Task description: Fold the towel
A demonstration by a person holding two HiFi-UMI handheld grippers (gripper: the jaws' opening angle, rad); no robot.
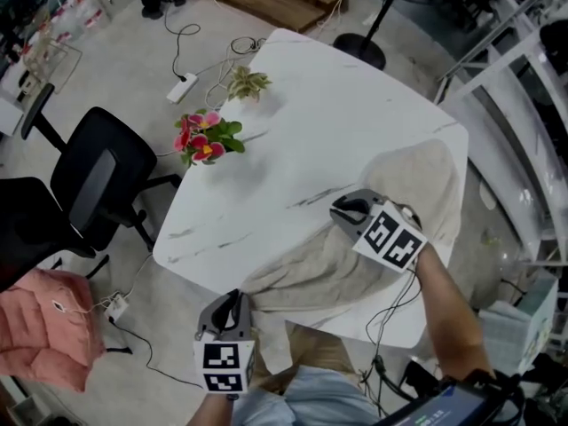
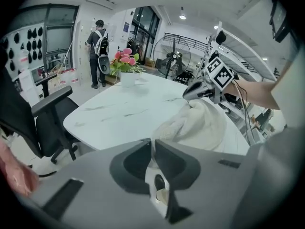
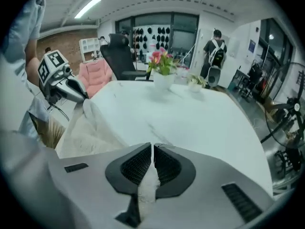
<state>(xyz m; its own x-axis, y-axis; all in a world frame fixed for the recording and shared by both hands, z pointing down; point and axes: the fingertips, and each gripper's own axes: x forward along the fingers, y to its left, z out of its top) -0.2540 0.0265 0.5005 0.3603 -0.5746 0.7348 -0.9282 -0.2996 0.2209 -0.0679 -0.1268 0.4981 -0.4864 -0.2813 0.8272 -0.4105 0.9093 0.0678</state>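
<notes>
Only one towel drapes over the counter's near edge. The jaws of the left gripper and right gripper are each clamped on it. Two plants, the flowering plant and the leafy plant, line the left edge, with bare top between.

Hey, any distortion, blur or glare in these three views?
Head view: evenly lit, sharp, soft shadow beside the flowers. Left gripper view: fisheye bend, dark corners, towel fairly sharp. Right gripper view: same bend, bright ceiling strip light.

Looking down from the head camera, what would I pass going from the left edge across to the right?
Pink cloth bundle → black office chair → pink flowers → right gripper, shut on the towel.
</notes>
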